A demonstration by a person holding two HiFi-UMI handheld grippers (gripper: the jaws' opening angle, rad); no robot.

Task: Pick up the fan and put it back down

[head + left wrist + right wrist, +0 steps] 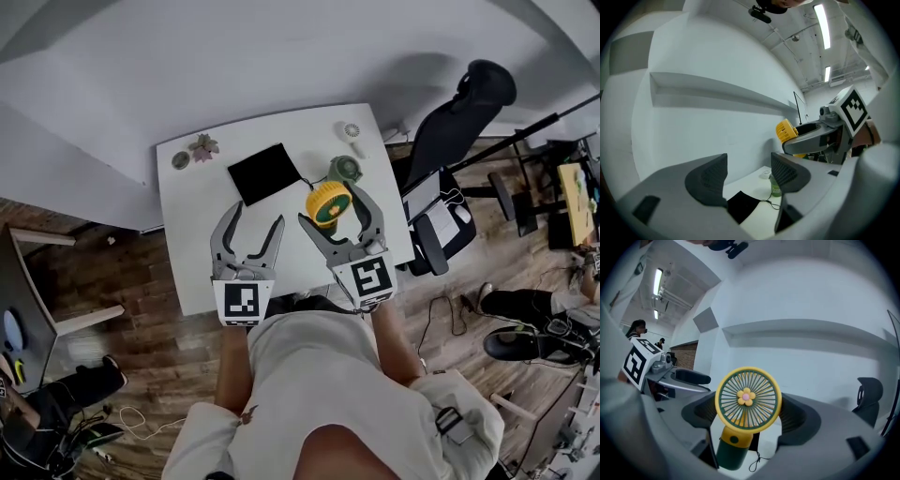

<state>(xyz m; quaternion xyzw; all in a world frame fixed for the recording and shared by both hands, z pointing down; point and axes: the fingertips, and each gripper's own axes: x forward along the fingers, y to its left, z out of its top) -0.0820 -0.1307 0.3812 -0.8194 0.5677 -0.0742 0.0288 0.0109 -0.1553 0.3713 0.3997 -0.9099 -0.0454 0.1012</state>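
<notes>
The right gripper is closed on the fan, its two grey jaws pressing the round yellow head from either side. In the right gripper view the fan fills the centre of the frame. It has a yellow rim, a dark green grille with a small yellow flower at the hub, and a dark green handle that hangs below a yellow collar. The white table shows beneath it, and the fan is held up clear of that surface. The left gripper sits just left of the right one in the head view, near the middle of the frame. Its jaws are spread apart with nothing between them. Its own view shows the gap between the ribbed pads open onto the wall and the table below, with the fan's yellow head at the right of that frame in the other gripper's jaws. Both grippers are over the near half of the table, each with its marker cube at the bottom, close to the person's body. A black pad lies flat on the table toward the upper middle, with a thin cord leading from its right corner. A green object stands just right of the pad, and a small white round item sits near the table's upper right corner. Two small items are near the upper left corner. A black office chair stands off the table's right side.
</notes>
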